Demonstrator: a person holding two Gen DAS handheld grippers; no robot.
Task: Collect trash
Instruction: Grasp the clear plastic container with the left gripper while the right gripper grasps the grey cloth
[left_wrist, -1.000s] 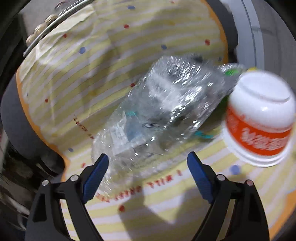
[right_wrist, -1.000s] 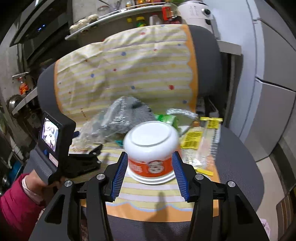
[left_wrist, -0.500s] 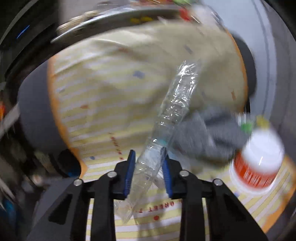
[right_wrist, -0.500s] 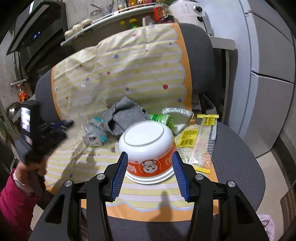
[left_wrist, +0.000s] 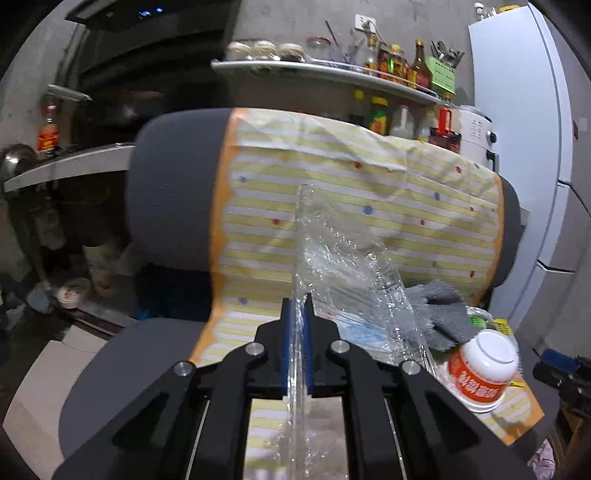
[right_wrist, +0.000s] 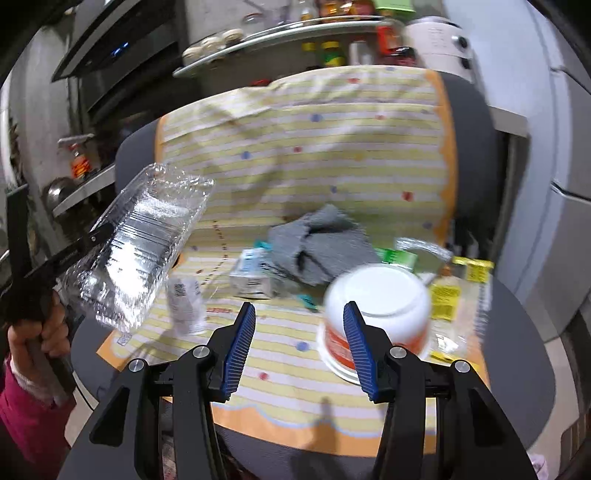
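My left gripper is shut on the edge of a crumpled clear plastic container, which it holds in the air above the left side of the chair seat. From the right wrist view the same container hangs at the left, with a hand below it. My right gripper stands open over the striped cloth with nothing between its fingers. An upturned white and orange bowl sits on the cloth just right of it, partly behind the right finger.
On the cloth lie a grey glove, a small carton, a paper slip, a green packet and yellow-labelled clear wrappers. The cloth covers a grey chair. Shelves with bottles stand behind.
My left gripper closed on the clear container and lifted it up and left off the seat. My right gripper shifted left, so the bowl now sits off to its right.
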